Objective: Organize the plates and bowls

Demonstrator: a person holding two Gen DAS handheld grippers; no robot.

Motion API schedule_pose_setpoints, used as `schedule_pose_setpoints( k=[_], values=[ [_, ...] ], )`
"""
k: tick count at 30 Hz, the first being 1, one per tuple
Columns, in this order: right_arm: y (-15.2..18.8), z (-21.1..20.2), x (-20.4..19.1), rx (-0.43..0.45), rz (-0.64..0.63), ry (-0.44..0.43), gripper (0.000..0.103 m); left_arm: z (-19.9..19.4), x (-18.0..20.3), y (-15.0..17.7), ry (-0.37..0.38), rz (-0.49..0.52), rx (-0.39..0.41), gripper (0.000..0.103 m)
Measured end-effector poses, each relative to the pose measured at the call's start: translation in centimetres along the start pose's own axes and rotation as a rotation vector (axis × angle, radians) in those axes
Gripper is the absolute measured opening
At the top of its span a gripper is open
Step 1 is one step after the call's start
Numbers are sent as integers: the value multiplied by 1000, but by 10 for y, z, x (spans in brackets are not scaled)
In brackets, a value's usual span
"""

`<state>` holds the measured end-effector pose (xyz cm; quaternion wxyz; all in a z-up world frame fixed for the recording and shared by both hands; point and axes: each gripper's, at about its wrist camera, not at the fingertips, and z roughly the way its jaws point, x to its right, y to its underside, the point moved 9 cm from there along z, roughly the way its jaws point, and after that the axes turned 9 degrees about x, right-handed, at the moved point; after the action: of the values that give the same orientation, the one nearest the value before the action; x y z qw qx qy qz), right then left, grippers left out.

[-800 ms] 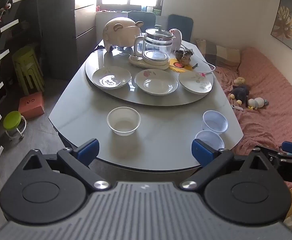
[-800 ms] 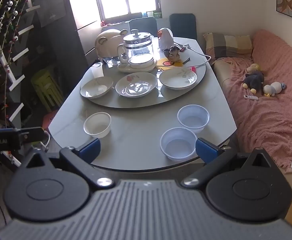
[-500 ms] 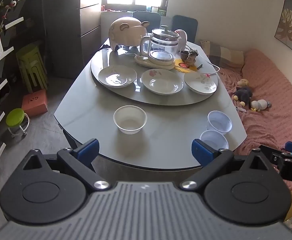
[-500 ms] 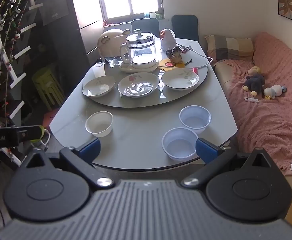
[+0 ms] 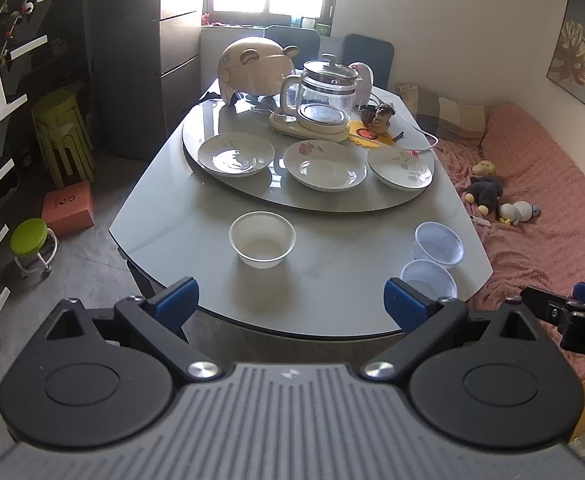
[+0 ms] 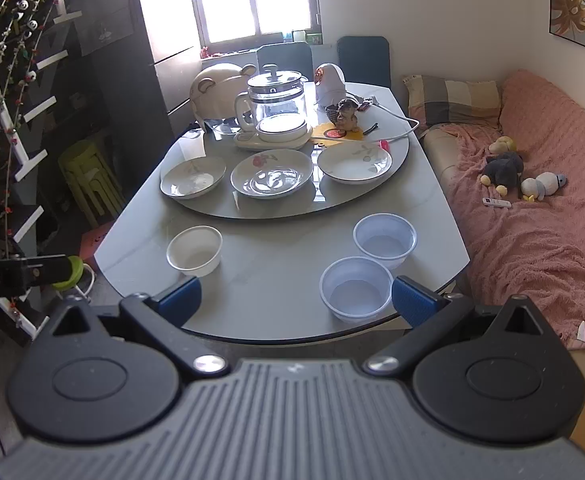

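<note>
Three floral plates stand in a row on the glass turntable [image 5: 228,184]: left [image 5: 235,154], middle [image 5: 324,165], right [image 5: 399,168]. A white bowl [image 5: 262,238] sits on the table in front of them. Two clear plastic bowls [image 5: 438,245] [image 5: 428,283] sit near the right front edge. My left gripper [image 5: 290,304] is open and empty, before the table edge. My right gripper [image 6: 295,297] is open and empty, close to the nearer clear bowl [image 6: 355,289]. The white bowl also shows in the right wrist view [image 6: 195,248].
A glass kettle [image 5: 326,98], a bear-shaped cooker [image 5: 256,66] and small ornaments stand at the back of the turntable. A pink-covered sofa [image 6: 532,220] with toys lies to the right. Green stools [image 5: 62,136] and a shelf stand to the left.
Both views have shifted slightly: the table and dishes sit a little further right in the left wrist view. Both grippers stay open. No dish has moved.
</note>
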<state>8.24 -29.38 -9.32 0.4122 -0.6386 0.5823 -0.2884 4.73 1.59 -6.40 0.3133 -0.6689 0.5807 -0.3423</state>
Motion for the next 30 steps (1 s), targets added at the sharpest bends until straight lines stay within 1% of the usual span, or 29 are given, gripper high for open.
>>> schedule_pose_setpoints(
  k=[13, 19, 30],
  values=[
    [-2, -1, 1, 9, 0, 1, 103, -8, 6, -2, 13, 17, 19, 100],
    [-3, -3, 2, 23, 11, -5, 103, -7, 6, 1, 24, 6, 9, 100],
    [-2, -2, 5, 14, 6, -10, 103, -5, 18, -2, 32, 19, 24, 100]
  ],
)
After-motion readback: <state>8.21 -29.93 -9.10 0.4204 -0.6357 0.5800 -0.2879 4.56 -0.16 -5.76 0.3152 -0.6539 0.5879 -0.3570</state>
